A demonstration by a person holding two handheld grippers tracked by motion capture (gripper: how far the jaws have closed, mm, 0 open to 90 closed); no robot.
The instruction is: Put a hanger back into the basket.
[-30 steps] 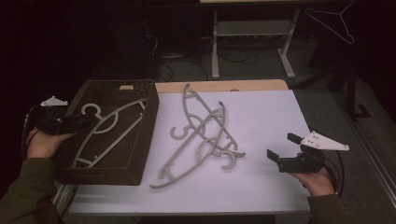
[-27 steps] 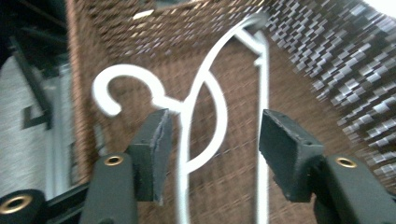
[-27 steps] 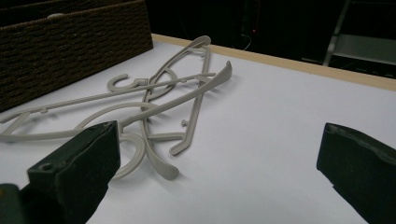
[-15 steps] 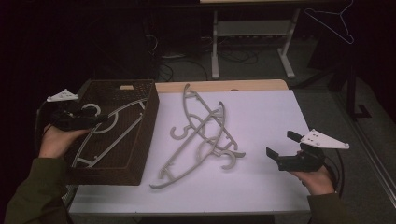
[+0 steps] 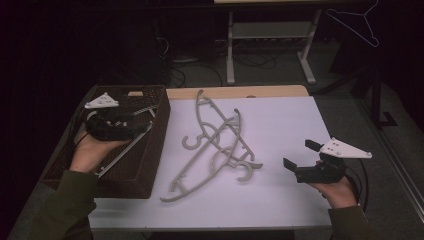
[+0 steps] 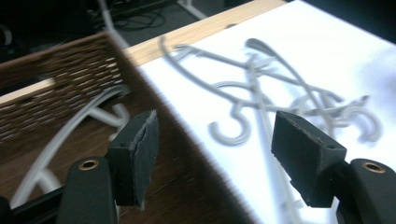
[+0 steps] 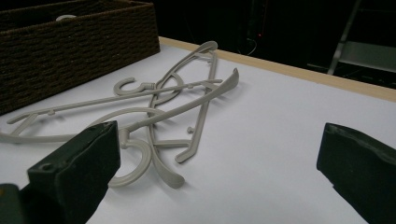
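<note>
Over basket [image 5: 150, 165], left claw [image 5: 142, 125] points right, open.

The left gripper [image 5: 142, 127] is raised, its jaws just opened and empty; the right gripper [image 5: 299, 156] hangs low, jaws apart.

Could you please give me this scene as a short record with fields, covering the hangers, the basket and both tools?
work in hand: moving grey plastic hangers from the table into the basket
hangers on table: tangled pile on the white sheet
wicker basket: dark brown, at table's left edge
hanger in basket: lying flat inside
left tool: over the basket, jaws just been opening, nothing between them
right tool: open, empty, low over the sheet right of the pile
</note>
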